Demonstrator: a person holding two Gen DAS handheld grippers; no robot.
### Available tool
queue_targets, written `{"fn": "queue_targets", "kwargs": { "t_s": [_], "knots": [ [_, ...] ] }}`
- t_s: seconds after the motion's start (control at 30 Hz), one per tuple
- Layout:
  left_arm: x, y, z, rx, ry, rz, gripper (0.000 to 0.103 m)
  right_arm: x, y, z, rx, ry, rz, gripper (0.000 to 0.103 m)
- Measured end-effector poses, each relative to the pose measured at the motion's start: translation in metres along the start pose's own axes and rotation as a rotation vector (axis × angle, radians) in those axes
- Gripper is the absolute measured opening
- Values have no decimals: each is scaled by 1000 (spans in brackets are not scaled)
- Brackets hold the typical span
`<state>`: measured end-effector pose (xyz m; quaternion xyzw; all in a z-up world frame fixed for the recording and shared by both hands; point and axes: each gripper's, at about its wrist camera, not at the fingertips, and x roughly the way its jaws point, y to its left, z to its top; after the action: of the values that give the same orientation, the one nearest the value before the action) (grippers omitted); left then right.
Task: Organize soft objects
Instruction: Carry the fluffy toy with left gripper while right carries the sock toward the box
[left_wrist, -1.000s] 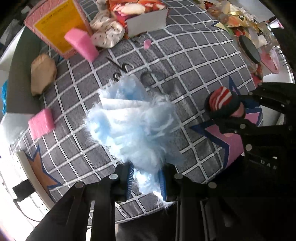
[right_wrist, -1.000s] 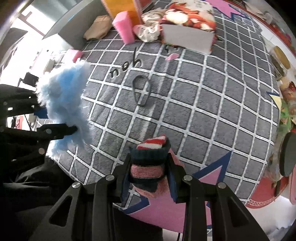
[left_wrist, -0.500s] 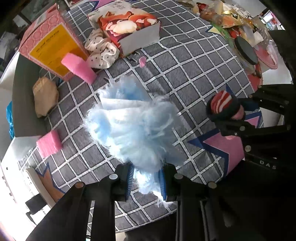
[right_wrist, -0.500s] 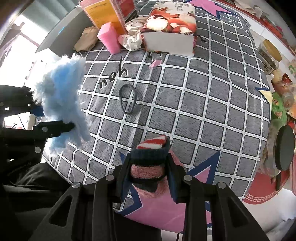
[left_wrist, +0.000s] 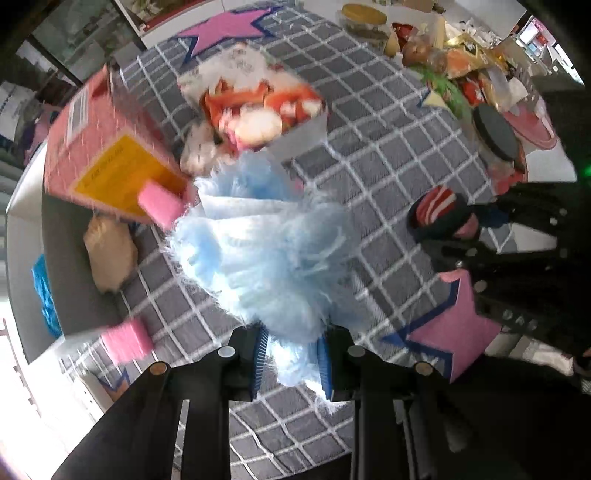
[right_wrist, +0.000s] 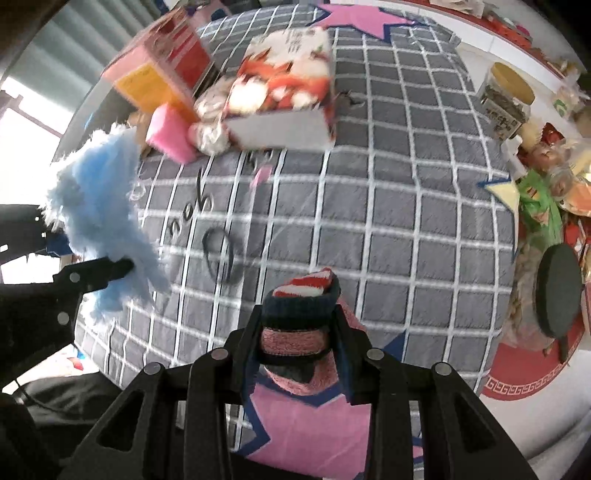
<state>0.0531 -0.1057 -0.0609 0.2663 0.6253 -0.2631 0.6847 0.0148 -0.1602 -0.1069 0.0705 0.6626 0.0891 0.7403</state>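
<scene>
With my left gripper (left_wrist: 291, 354) clamped on the fluffy blue cloth (left_wrist: 266, 254) and my right gripper (right_wrist: 295, 332) on the rolled sock (right_wrist: 301, 306), I should keep both squeezes firm while carrying toward the patterned box (left_wrist: 295, 122) at twelve o'clock.

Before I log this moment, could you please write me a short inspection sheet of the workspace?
Surface: grey checked cloth with pink stars.
Job's things: fluffy blue cloth held in the air; rolled striped sock held too; open fox-print box with soft items at the far side; pink sponge leaning beside the pink and yellow carton.
Clutter: black hair tie lying on the cloth; jar and snack packets at the right edge.
Grippers: left hand-held gripper shut on the fluffy blue cloth; right hand-held gripper shut on the rolled striped sock.
Cables: nothing seen.
Surroundings: bright window at the left, blurred.
</scene>
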Motion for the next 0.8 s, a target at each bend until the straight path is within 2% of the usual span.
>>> {"fn": "queue_targets", "kwargs": {
  "t_s": [0.17, 0.43, 0.63, 0.8],
  "knots": [
    [14, 35, 34, -37, -36, -25, 26, -9, -10, 32, 34, -35, -20, 36],
    [-3, 66, 93, -130, -122, -27, 26, -27, -37, 93, 117, -109, -75, 36],
    [-19, 108, 111, -247, -175, -11, 26, -42, -36, 132, 140, -175, -95, 36],
    [-29, 136, 112, -295, -198, 24, 26, -47, -25, 154, 118, -199, -97, 36]
  ]
}}
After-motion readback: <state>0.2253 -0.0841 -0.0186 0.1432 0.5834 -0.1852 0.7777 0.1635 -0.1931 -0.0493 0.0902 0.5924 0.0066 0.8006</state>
